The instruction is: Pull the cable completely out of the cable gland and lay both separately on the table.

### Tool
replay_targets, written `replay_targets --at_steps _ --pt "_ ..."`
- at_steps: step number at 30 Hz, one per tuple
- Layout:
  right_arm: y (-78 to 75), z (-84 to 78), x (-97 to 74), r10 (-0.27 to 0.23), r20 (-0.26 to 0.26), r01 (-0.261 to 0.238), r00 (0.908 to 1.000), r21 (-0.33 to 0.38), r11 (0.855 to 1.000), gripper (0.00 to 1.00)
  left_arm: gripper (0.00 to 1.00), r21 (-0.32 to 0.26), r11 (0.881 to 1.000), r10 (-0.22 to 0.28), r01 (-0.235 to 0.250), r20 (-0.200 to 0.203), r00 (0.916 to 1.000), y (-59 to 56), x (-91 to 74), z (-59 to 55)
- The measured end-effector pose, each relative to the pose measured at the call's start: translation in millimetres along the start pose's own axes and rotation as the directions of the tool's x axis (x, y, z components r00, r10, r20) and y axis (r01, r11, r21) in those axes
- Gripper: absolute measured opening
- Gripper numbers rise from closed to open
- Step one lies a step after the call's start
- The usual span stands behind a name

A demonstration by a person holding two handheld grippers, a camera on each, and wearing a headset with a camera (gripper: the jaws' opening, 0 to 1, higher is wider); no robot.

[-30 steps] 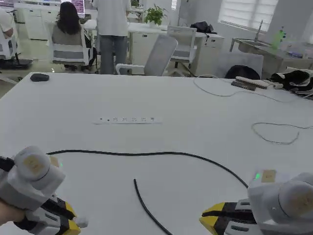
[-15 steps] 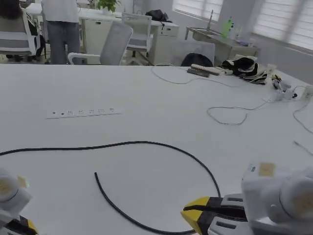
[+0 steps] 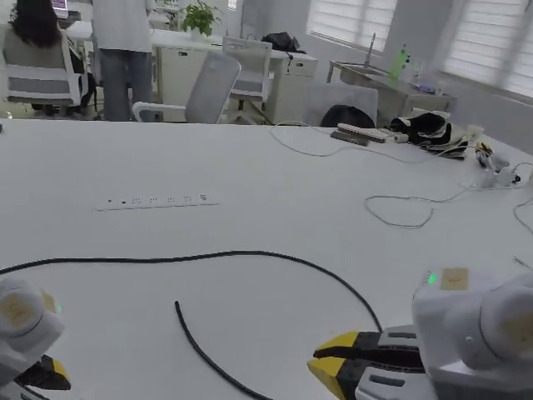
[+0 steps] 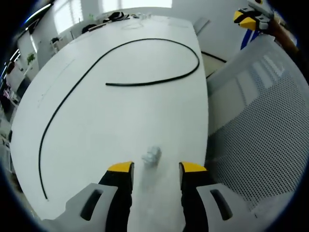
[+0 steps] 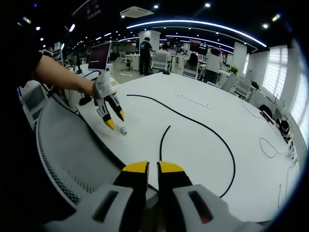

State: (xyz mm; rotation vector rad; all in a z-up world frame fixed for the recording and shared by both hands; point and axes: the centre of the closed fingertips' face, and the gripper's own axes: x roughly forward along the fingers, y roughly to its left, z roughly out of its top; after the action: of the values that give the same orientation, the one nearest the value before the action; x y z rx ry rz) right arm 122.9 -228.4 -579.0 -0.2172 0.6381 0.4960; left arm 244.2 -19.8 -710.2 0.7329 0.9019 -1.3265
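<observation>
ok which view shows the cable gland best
The left gripper view: the cable gland lies on the table just ahead of the open left gripper, close up. In the right gripper view it is a tiny white speck by the left gripper's tips. The head view catches that gripper's body.

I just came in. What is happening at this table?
A person works with two hand-held grippers at a white table. The black cable lies loose on it in a long curve. The small pale cable gland lies apart from it, just ahead of the open left gripper. The right gripper is shut and empty.
</observation>
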Motion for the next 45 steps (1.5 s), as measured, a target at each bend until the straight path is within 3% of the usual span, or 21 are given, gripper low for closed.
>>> replay_targets --at_steps 7,10,11,13,18,20,23,24,25,26,29,31,32,33,34,36,37,40,42,44,45 --pt "12.2 -4.9 25.8 0.118 -0.072 -0.121 0.9904 -0.026 0.992 0.11 0.43 -0.057 0.998 -0.019 0.021 0.047 0.9987 -33.0 -63.8 4.4" --pt "20.5 -10.7 38.4 0.178 -0.136 -0.185 0.9745 -0.036 0.982 0.17 0.46 -0.089 0.996 -0.008 0.016 0.088 0.9961 -44.1 -83.5 3.4" --pt "22.8 -11.3 41.4 0.194 -0.144 -0.201 0.9703 -0.032 0.979 0.18 0.46 -0.118 0.993 -0.001 0.018 0.142 0.9898 -49.3 -91.5 7.0" --pt "27.4 -12.5 47.8 0.224 -0.162 -0.23 0.9609 -0.014 0.973 0.19 0.45 -0.18 0.984 0.041 -0.013 0.152 0.9875 -50.6 -105.3 -0.1" --pt "35.8 -15.3 58.6 0.267 -0.196 -0.271 0.9434 0.009 0.963 0.21 0.39 -0.295 0.948 0.197 -0.122 0.238 0.9512 -46.2 -130.3 -6.1" --pt "40.1 -19.8 60.4 0.289 -0.215 -0.291 0.9328 0.025 0.957 0.24 0.41 -0.347 0.927 0.231 -0.139 0.238 0.9435 -49.2 -133.5 -14.6" --pt "42.6 -26.6 63.2 0.292 -0.246 -0.298 0.9245 0.011 0.954 0.33 0.39 -0.405 0.889 0.324 -0.213 0.228 0.9183 -47.2 -137.3 -22.7" --pt "44.7 -31.5 62.0 0.3 -0.274 -0.309 0.9136 0.013 0.951 0.35 0.39 -0.411 0.883 0.347 -0.226 0.248 0.9046 -47.1 -137.7 -20.4" --pt "45.8 -33.2 61.4 0.304 -0.285 -0.313 0.9089 0.014 0.95 0.33 0.4 -0.424 0.878 0.351 -0.221 0.256 0.9008 -50.9 -136.0 -20.9" --pt "46.1 -32.9 60.4 0.303 -0.283 -0.31 0.9101 0.02 0.951 0.32 0.41 -0.434 0.874 0.35 -0.218 0.252 0.9024 -53.0 -134.9 -22.9" --pt "50.7 -33.0 59.3 0.307 -0.262 -0.297 0.9149 0.079 0.952 0.33 0.42 -0.497 0.829 0.425 -0.257 0.259 0.8674 -45.6 -138.0 -27.3" --pt "56.6 -35.1 58.8 0.32 -0.249 -0.301 0.9143 0.111 0.947 0.34 0.45 -0.52 0.817 0.434 -0.251 0.266 0.8611 -44.0 -137.8 -29.9" --pt "64.2 -37.7 58.1 0.343 -0.252 -0.331 0.9047 0.09 0.939 0.35 0.47 -0.537 0.807 0.444 -0.246 0.277 0.8522 -41.9 -137.4 -30.9" --pt "64.6 -37.4 58.4 0.335 -0.249 -0.323 0.9086 0.089 0.942 0.34 0.48 -0.542 0.801 0.461 -0.254 0.289 0.839 -39.5 -138.1 -30.9" --pt "63.3 -33.3 60.0 0.32 -0.224 -0.306 0.9205 0.099 0.947 0.32 0.49 -0.55 0.796 0.466 -0.253 0.288 0.8367 -38.9 -137.7 -32.3" --pt "64.1 -33.3 60.2 0.326 -0.223 -0.309 0.9186 0.11 0.945 0.33 0.49 -0.563 0.79 0.458 -0.242 0.28 0.8438 -41.5 -131.9 -36.3" --pt "63.1 -32.8 61.7 0.32 -0.213 -0.298 0.9232 0.129 0.946 0.34 0.48 -0.565 0.787 0.463 -0.248 0.276 0.8424 -41.9 -129.8 -37.3" --pt "60.5 -35.8 65.3 0.298 -0.201 -0.268 0.9331 0.166 0.949 0.35 0.49 -0.55 0.787 0.462 -0.281 0.223 0.8585 -44.0 -122.4 -47.3" --pt "58.1 -35.6 67.7 0.271 -0.184 -0.234 0.9448 0.201 0.951 0.36 0.49 -0.55 0.783 0.468 -0.291 0.213 0.8576 -44.5 -119.1 -50.1" --pt "55.9 -36.2 69.6 0.248 -0.177 -0.208 0.9524 0.215 0.954 0.38 0.49 -0.559 0.741 0.547 -0.373 0.18 0.8178 -33.6 -126.3 -57.3" --pt "55.3 -35.8 70.0 0.242 -0.174 -0.202 0.9545 0.219 0.955 0.39 0.5 -0.552 0.733 0.563 -0.398 0.164 0.8099 -31.3 -128.0 -59.7"
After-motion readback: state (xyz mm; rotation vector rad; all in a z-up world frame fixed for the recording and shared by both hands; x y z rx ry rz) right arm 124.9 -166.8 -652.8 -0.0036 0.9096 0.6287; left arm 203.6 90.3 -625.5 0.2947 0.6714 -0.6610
